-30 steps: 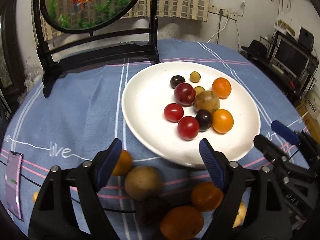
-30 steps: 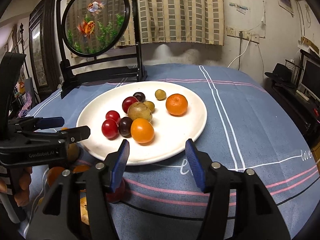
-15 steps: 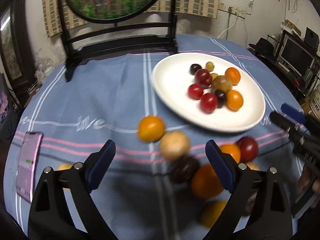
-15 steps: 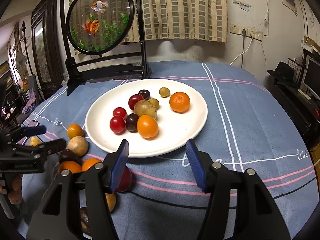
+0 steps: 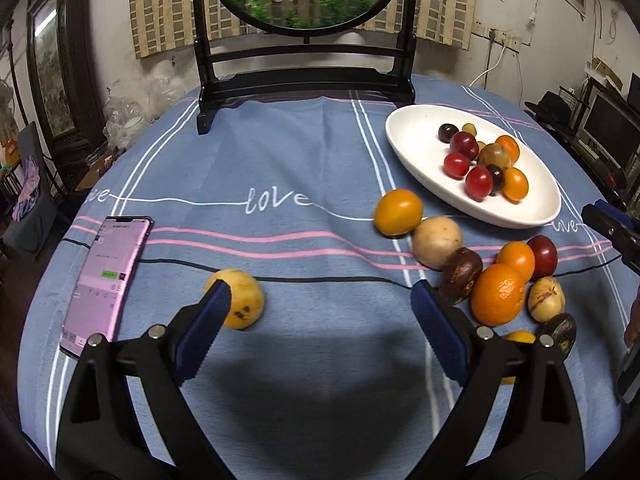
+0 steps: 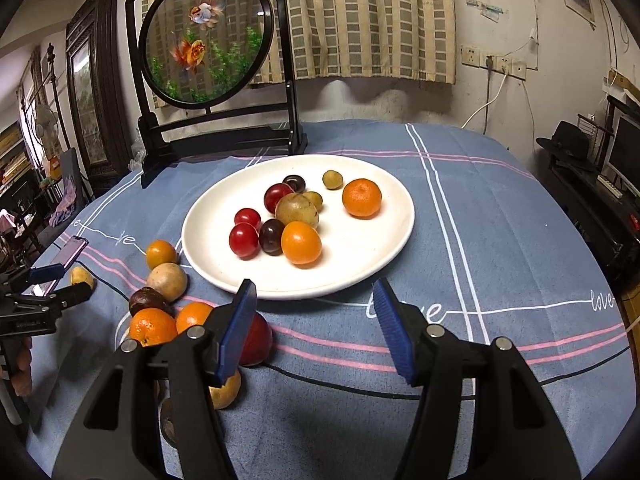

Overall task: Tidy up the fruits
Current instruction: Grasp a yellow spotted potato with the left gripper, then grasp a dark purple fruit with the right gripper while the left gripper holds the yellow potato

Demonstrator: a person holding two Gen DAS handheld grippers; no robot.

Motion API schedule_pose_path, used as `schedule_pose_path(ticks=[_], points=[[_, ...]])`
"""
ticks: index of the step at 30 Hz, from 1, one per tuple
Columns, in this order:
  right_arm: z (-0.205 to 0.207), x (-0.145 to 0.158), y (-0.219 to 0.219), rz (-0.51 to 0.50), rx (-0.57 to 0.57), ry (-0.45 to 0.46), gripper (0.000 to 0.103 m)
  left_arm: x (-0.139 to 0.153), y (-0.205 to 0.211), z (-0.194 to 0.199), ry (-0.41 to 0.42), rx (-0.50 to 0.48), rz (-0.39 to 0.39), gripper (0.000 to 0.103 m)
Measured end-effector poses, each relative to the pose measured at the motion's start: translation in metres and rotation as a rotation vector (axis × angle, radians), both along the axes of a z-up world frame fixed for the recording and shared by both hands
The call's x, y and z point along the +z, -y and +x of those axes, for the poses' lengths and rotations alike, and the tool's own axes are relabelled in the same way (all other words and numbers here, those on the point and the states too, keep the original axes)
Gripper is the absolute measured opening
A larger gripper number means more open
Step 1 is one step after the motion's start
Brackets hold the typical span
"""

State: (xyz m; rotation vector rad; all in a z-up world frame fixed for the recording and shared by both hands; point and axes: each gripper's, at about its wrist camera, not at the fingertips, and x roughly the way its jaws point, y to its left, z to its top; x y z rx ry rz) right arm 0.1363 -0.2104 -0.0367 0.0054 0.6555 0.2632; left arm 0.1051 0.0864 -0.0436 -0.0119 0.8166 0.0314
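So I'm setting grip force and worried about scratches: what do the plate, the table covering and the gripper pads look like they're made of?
Plate: probably glazed ceramic; smooth, white, faintly glossy, though melamine can't be excluded.
Table covering: woven cloth, matte, with soft folds and printed stripes.
Pads on the right gripper: blue, finely ribbed, likely rubber or soft plastic, on black plastic-looking arms.

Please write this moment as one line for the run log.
left gripper: open, empty | right gripper: open, empty | white plate: holds fruits

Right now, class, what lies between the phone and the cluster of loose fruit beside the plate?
In the left wrist view, one yellow fruit lies alone on the cloth between the phone and the cluster.
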Motion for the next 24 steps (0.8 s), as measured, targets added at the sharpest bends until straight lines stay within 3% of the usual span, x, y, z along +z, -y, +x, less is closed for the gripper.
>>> schedule_pose_path(ticks=[9, 13, 18, 22, 24], points=[[0.0, 0.0, 0.0, -0.002, 0.008, -0.003, 0.061, -0.009, -0.02, -0.007, -0.017, 0.008, 0.033, 0.089], [-0.001, 0.002, -0.001, 0.0, 0.012, 0.0, 0.061, -0.015, -0.029, -0.002, -0.037, 0.017, -0.003, 0.071], [-0.003, 0.003, -0.001, 0.003, 0.013, 0.004, 0.061, -0.026, -0.041, 0.005, -0.07, 0.065, -0.01, 0.069], [-0.003, 0.003, 0.0, 0.002, 0.015, 0.001, 0.061, -0.035, -0.05, 0.013, -0.096, 0.089, -0.042, 0.038], [-0.003, 0.003, -0.001, 0.002, 0.015, 0.003, 0.061, -0.037, -0.052, 0.012, -0.09, 0.093, -0.044, 0.037]])
